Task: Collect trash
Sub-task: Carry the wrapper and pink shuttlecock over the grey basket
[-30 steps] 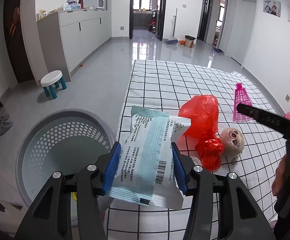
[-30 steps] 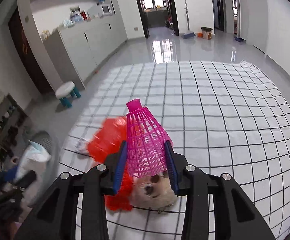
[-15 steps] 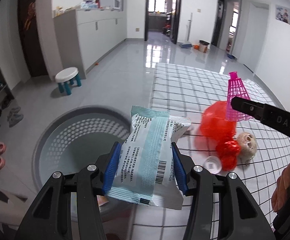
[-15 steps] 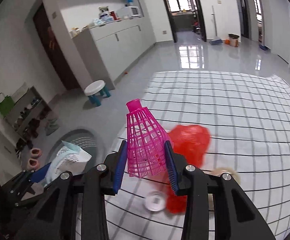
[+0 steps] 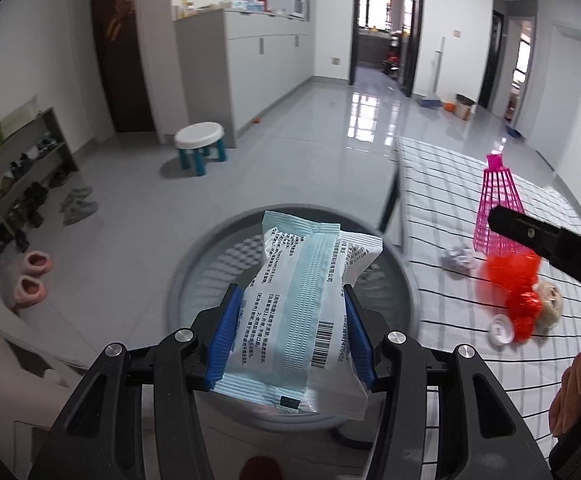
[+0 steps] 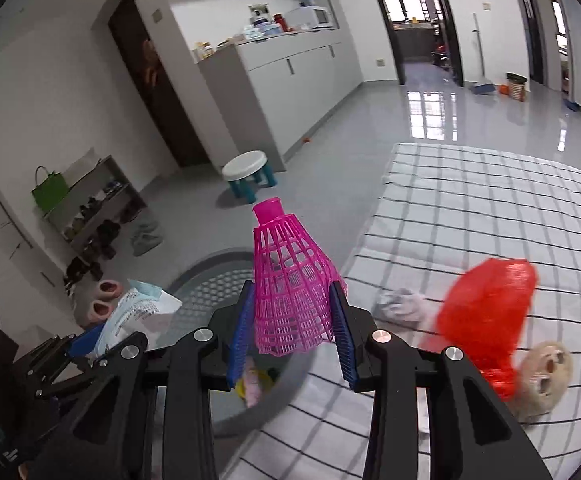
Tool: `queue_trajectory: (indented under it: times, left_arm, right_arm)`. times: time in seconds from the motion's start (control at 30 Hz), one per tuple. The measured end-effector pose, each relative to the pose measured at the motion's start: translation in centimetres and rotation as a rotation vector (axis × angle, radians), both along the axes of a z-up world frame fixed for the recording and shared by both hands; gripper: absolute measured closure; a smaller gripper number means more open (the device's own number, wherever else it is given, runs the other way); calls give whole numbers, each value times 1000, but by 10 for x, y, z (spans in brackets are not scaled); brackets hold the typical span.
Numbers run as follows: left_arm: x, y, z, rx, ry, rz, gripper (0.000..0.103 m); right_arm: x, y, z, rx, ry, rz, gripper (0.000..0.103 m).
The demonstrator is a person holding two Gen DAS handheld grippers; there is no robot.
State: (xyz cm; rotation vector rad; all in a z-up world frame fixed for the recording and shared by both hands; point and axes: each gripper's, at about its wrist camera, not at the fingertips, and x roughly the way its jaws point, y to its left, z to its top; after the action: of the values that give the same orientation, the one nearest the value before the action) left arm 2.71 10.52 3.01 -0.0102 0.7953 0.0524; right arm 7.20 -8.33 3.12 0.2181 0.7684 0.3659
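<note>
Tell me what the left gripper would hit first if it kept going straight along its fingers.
Most likely the grey perforated bin: the left gripper, shut on the white and teal packet, points down into its open mouth. Depth is unclear, so wall or bottom cannot be told.

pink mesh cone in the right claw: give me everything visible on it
The pink plastic lattice cone is an open grid of thin ribs flaring from a solid capped narrow tip to a wide open base. It looks rigid, translucent and intact. It stands roughly upright, tip pointing away from the camera, clamped near its wide end between the blue ribbed pads of the right claw, lifted off the checked cloth, above the near rim of the grey perforated basket.
</note>
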Motion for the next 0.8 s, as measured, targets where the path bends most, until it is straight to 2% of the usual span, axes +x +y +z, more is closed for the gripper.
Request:
queue_trajectory:
  times: [0.17, 0.4, 0.67, 0.8]
  left_arm:
    - [2, 22, 2, 15, -7, 44, 54]
    - [11, 35, -5, 25, 8, 71, 54]
    - [20, 40, -24, 35, 47, 75, 54]
    - [25, 44, -37, 10, 89, 70, 54]
  right_arm:
    - [5, 26, -5, -15, 9, 38, 67]
    - [10, 37, -15, -17, 45, 53, 67]
    - [12, 52, -24, -28, 78, 91, 65]
    - [14, 62, -32, -44, 104, 115, 65]
